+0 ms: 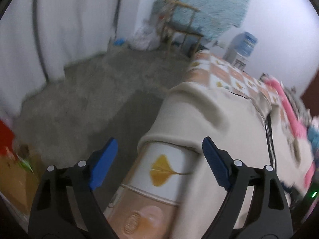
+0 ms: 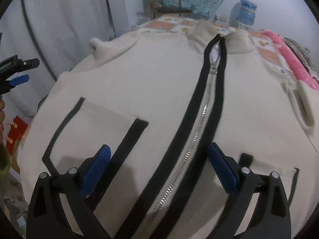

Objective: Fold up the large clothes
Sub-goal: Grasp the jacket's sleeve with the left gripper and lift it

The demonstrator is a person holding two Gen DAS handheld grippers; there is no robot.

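Jacket flat on the bed, both tongs empty

Left wrist: left tongs (image 1: 159, 159) gape wide with nothing between them, hanging past the bed (image 1: 225, 75) edge, beside the jacket (image 1: 199, 115) sleeve. A grab from here may catch the sheet too.

Right wrist: right tongs (image 2: 159, 167) stand open and empty over the zipper (image 2: 191, 137). Pinching one layer could skew the fold.

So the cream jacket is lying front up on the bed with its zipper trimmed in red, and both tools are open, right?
Not quite: the right wrist view shows the zipper trimmed in black, not red. The cream jacket does lie front up on the bed, and the left tool and right tool are open.
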